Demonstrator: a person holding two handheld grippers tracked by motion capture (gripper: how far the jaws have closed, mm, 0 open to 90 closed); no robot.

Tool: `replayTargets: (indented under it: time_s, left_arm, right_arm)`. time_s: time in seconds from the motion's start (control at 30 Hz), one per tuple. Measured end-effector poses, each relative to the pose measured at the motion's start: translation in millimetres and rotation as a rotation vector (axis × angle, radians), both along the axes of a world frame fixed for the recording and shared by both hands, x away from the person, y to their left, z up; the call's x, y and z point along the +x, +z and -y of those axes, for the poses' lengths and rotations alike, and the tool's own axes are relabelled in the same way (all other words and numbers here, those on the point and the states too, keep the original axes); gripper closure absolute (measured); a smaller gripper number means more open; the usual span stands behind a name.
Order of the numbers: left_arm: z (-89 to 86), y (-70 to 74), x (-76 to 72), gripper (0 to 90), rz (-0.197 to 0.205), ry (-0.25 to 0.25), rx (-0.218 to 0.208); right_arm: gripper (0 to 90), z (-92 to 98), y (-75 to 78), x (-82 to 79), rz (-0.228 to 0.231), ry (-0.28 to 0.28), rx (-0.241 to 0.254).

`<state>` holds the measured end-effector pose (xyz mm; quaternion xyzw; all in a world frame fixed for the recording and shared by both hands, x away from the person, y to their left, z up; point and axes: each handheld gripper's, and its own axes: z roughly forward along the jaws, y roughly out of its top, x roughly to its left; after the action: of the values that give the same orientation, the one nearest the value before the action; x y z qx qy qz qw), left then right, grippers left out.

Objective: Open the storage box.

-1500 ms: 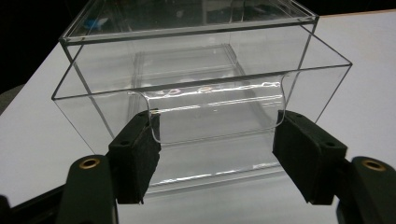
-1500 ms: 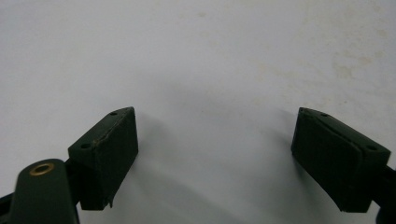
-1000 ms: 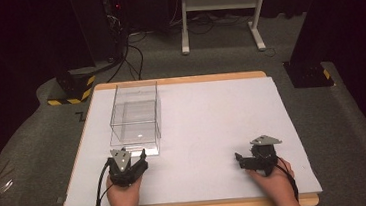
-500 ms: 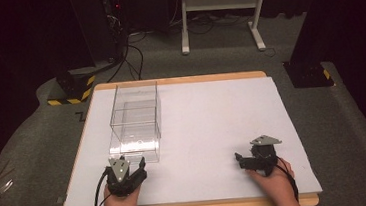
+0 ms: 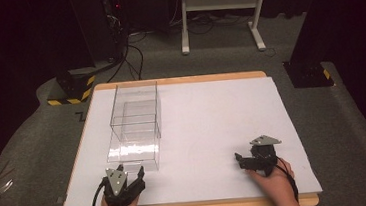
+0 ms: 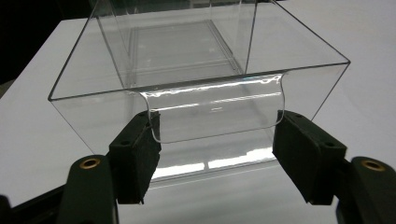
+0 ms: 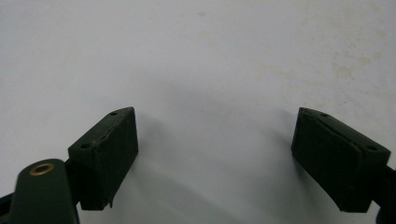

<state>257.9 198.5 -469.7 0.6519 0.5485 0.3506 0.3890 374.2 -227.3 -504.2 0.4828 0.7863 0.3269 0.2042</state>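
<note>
The clear, open-topped rectangular plastic bin (image 5: 135,127) stands on the left half of the white table top (image 5: 213,130), with its long axis running away from the person, from the near edge toward the far edge. A second clear walled shape shows inside or behind it; I cannot tell whether that is a divider or a smaller box. Its near short wall carries a curved, scooped lip (image 6: 212,109) that faces the person.

The left gripper (image 5: 123,181) lies directly in line with that axis, just beside the near end. In the left gripper view its jaws are spread wide, one to each side of the lip, close to the edges but not pressing; nothing is held. In my judgement any coming move on the bin turns on this alignment: straight ahead along the bin's length, then closing across the lip.

The right gripper (image 5: 254,161) rests well apart, on the right side of the table near the front edge. Its jaws stand wide open over bare white surface, holding nothing. The left hand is clearly the nearer one.
</note>
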Motion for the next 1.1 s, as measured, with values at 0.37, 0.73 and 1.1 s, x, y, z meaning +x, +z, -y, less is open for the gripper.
replayTargets:
  time_s: [0.37, 0.73, 1.1]
  left_arm:
    - [-2.3, -0.3, -8.9, 33.0, 0.002, -0.009, -0.001]
    - [-4.0, 2.1, -14.3, 26.8, -0.004, -0.01, -0.051]
    - [-6.0, 19.5, -20.6, 23.3, 0.048, -0.018, -0.087]
  right_arm:
    - [14.5, -0.2, 0.1, 0.0, -0.001, -0.001, 0.0]
    - [14.5, 0.1, 0.0, 0.0, -0.001, 0.0, 0.001]
    - [14.5, -0.2, 0.1, 0.0, -0.001, -0.001, 0.0]
